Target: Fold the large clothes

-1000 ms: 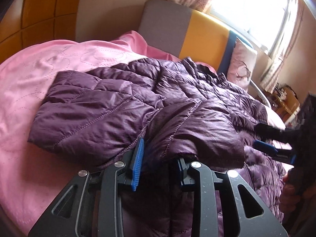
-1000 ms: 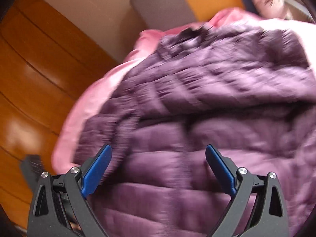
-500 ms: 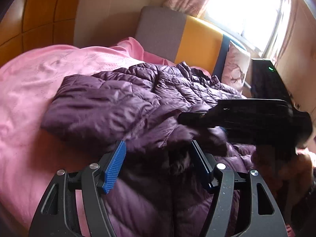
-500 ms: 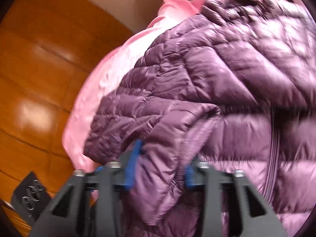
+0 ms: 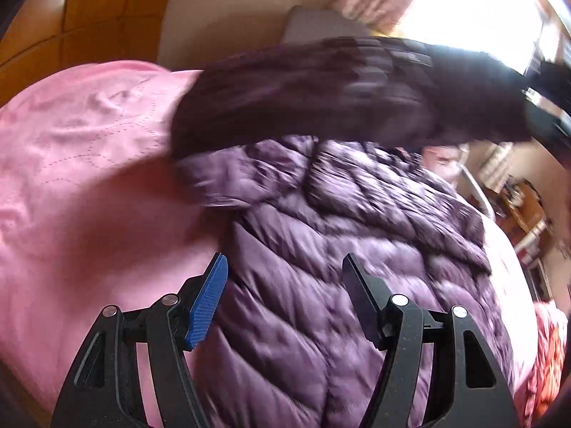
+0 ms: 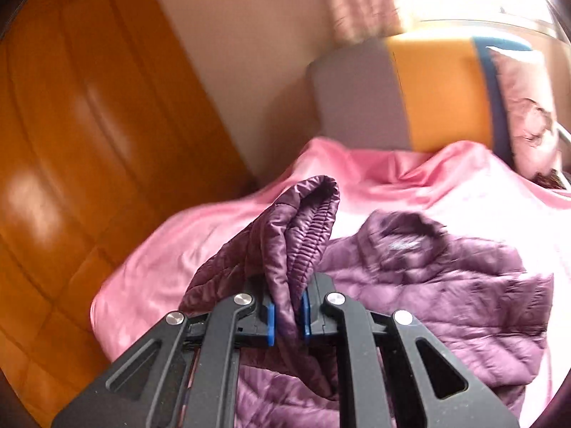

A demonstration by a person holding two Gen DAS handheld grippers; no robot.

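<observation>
A purple quilted jacket (image 5: pixel 339 256) lies spread on a pink bedcover (image 5: pixel 71 178). My left gripper (image 5: pixel 284 264) hovers just above the jacket's near part, open, with its blue pad and black finger well apart and pressing on nothing. My right gripper (image 6: pixel 288 306) is shut on the jacket's sleeve (image 6: pixel 303 221), just below the elastic cuff, which sticks up past the pads. In the left wrist view the raised sleeve (image 5: pixel 321 96) stretches as a dark blur across the top, above the jacket body. The jacket's collar (image 6: pixel 407 235) lies flat toward the headboard.
A grey, yellow and blue headboard (image 6: pixel 428 89) stands at the bed's far end, with a patterned pillow (image 6: pixel 524 114) beside it. A wooden wardrobe (image 6: pixel 89 125) runs along the left. A bright curtained window (image 5: pixel 464 7) and cluttered furniture (image 5: pixel 524 207) lie to the right.
My right gripper closed on the sleeve and rose with it, so the sleeve now hangs above the jacket. My left gripper opened and let go of the fold it held.
</observation>
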